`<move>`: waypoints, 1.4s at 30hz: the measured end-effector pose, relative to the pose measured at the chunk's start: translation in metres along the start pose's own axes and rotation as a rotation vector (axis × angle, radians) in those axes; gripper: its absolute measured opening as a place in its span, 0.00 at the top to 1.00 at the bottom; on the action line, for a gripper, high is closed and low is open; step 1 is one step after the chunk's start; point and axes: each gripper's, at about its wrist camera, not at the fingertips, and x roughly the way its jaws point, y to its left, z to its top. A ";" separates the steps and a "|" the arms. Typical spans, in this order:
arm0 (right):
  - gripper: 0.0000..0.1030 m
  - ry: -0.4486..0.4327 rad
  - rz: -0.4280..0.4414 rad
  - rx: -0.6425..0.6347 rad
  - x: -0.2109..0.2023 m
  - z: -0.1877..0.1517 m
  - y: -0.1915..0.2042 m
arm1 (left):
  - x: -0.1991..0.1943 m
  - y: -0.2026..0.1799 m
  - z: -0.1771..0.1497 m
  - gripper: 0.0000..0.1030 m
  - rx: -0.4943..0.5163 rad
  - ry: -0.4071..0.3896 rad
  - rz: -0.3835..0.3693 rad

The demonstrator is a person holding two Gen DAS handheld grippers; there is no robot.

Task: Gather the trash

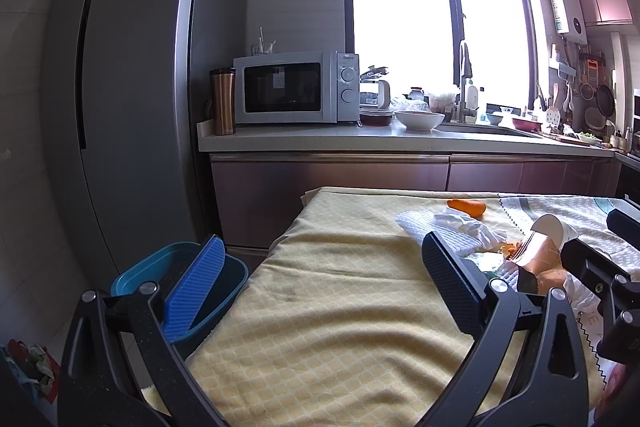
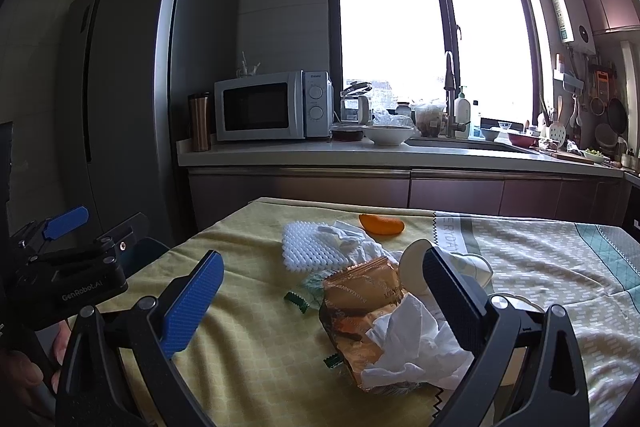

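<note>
left gripper (image 1: 320, 279): jaws spread wide, holding nothing, hovering over bare yellow cloth; wrapper pile sits to its right, just past the right finger
right gripper (image 2: 324, 301): jaws wide apart, nothing held; snack wrapper lies between the two fingers, not touched as far as visible
snack wrapper (image 2: 356, 303): gold-brown foil bag, crumpled, flat on the table; landmark for everything below
white tissue (image 2: 416, 343): crumpled, lying on the wrapper's near-right end, close to the right gripper's right finger
second tissue (image 2: 352, 239): just behind the wrapper, overlapping the foam pad
foam pad (image 2: 308, 245): white, bumpy, behind-left of the wrapper
paper cup (image 2: 416, 263): tipped on its side, touching the wrapper's far-right edge, partly hidden by the finger
orange peel (image 2: 380, 225): well behind the wrapper, near the far table edge
green candy wrappers (image 2: 296, 301): small, one just left of the wrapper, another at its near-left corner
table (image 2: 256, 339): yellow cloth under the wrapper, patterned cloth to the right
bin (image 1: 136, 275): blue tub, off the table's left edge, well left of the wrapper, partly behind the left gripper's left finger
</note>
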 end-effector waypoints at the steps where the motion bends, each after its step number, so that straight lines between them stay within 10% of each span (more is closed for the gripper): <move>1: 0.06 -0.001 0.000 0.001 0.000 0.000 -0.001 | 0.000 0.000 0.000 0.05 0.000 -0.001 0.002; 42: 0.06 0.001 -0.003 0.015 0.003 -0.002 -0.001 | -0.002 -0.002 -0.001 0.05 -0.002 -0.002 0.003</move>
